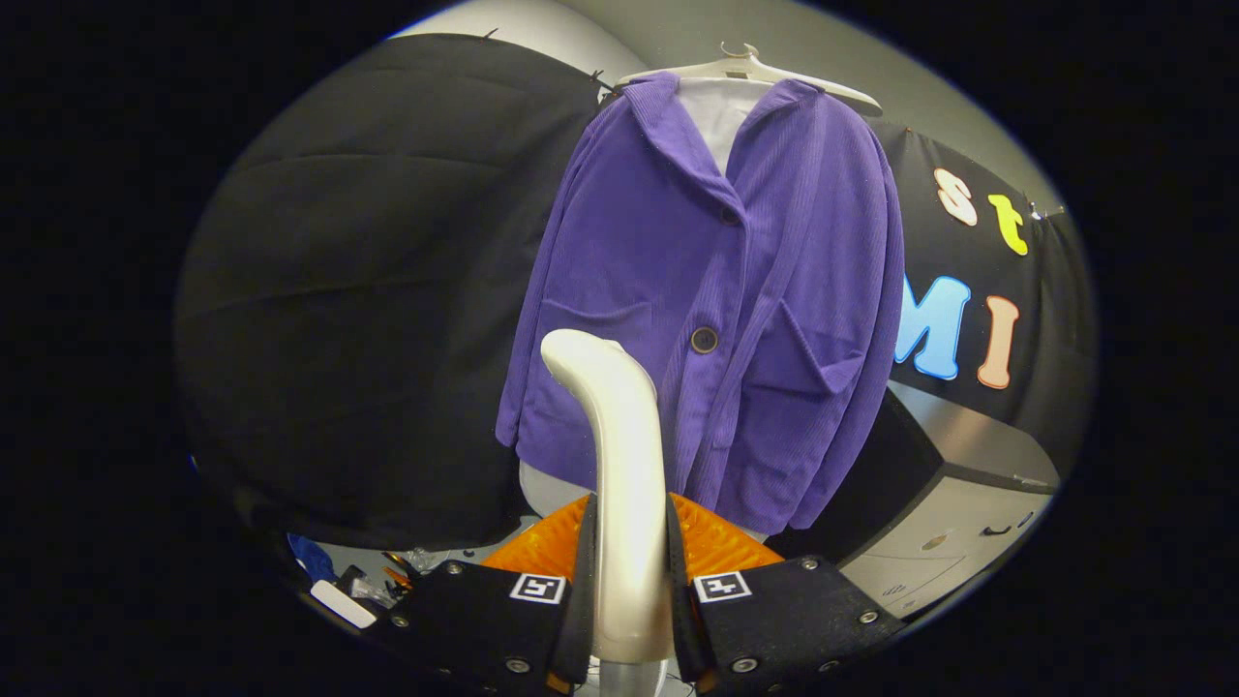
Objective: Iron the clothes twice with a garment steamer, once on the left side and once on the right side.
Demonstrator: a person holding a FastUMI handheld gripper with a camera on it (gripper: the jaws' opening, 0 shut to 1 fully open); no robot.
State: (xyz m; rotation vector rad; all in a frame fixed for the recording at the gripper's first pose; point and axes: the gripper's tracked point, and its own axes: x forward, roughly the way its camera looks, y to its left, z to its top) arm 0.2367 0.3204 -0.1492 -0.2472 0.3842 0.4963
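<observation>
Steamer handle point(629, 484), pale and glossy, stands upright between the two fingers of the claw point(631, 571), and both fingers press against its sides, so the claw is clamped on it. The handle rises past the fingertips and bends over at its top toward the garment. That curved top sits just ahead of the lower front of a purple corduroy jacket point(716, 290); whether it touches the cloth cannot be told.

The jacket hangs on a white hanger point(750, 70) in front of the booth's black cloth wall point(368, 290). It has a wide collar, a dark button point(704, 340) near the middle of the front, and a patch pocket on each side. A white lining shows at the open neck. The jacket's hem hangs just above an orange ribbed surface point(721, 542) that lies right beyond the fingers.

Beyond the claw, off to the jacket's pocket side nearest the coloured lettering, stands a grey cabinet point(949, 523) with drawers. On the other side, low down near the fingers, small items lie in a jumble point(377, 581), too small to tell apart.
</observation>
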